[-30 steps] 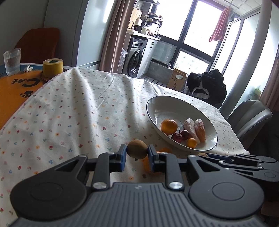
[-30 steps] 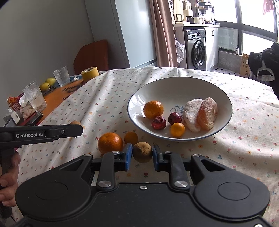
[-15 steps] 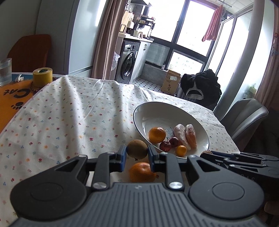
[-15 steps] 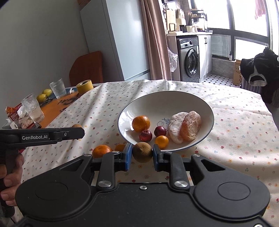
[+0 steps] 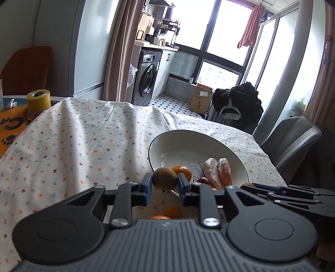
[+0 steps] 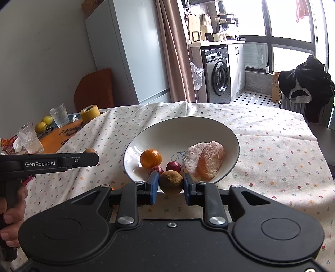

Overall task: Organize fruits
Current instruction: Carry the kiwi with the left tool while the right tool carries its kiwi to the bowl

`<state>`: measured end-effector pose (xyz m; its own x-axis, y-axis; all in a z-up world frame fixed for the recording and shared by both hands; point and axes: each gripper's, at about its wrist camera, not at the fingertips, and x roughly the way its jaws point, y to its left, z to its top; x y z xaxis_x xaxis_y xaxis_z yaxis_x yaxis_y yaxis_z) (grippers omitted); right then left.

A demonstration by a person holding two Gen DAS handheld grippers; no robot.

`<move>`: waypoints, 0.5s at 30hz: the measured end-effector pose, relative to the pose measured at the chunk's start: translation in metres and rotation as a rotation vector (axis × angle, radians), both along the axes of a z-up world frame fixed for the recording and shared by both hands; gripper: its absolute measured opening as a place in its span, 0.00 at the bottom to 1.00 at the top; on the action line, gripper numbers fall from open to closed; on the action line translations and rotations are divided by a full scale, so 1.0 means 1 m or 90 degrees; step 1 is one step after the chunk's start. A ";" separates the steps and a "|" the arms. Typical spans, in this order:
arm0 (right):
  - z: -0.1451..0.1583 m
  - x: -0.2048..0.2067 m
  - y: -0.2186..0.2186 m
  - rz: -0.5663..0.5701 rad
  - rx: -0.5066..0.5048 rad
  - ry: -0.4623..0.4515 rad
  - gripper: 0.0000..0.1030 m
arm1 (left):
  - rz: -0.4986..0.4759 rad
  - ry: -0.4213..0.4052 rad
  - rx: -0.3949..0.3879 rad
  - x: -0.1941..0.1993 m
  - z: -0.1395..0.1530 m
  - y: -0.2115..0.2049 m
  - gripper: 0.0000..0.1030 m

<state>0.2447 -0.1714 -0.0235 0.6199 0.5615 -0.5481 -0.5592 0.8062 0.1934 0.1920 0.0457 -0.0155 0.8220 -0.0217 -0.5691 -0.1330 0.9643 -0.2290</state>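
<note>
Two hand-held grippers are in my hands, each clenched on a brown fruit. Nearest in the left wrist view, my left hand-held gripper [image 5: 164,187] pinches a round brown kiwi [image 5: 164,178] between its blue pads, held in the air just before the near rim of the bowl [image 5: 182,140]. Below it, two small oranges [image 5: 173,212] lie on the desk, partly hidden by the gripper body. In the right wrist view, my right hand-held gripper [image 6: 170,187] grasps a second brown kiwi [image 6: 171,181] the same way, in front of the bowl's near edge [image 6: 231,138].

Just beyond, the white bowl with a dark rim sits on a floral tablecloth [image 6: 272,150] covering the desk. Inside it lie an orange [image 6: 150,158], two small dark red fruits [image 6: 173,166], and two peeled citrus pieces in clear wrap [image 6: 206,163], touching each other at the right side of the bowl.

To the left in the right wrist view, my left hand-held gripper [image 6: 92,155] shows from the side, with my hand [image 6: 12,209] on its grip.

Farther back at the desk's left end stand two drinking glasses [image 6: 59,115], a yellow tape roll [image 6: 90,113] and two yellow-green fruits [image 6: 44,123]. Beyond the desk are a washing machine [image 6: 217,73] and large windows [image 6: 289,18].
</note>
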 end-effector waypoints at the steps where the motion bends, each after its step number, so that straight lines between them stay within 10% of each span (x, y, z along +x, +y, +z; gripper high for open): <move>1: 0.000 0.002 0.000 -0.001 0.001 0.000 0.23 | -0.001 0.001 -0.001 0.002 -0.001 0.000 0.24; 15: 0.000 0.022 0.024 0.028 0.010 0.008 0.23 | 0.006 0.012 0.001 0.022 -0.004 0.007 0.24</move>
<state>0.2670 -0.1476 -0.0235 0.5879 0.5969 -0.5460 -0.5916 0.7776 0.2130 0.2144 0.0531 -0.0191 0.8116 -0.0133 -0.5841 -0.1456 0.9636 -0.2242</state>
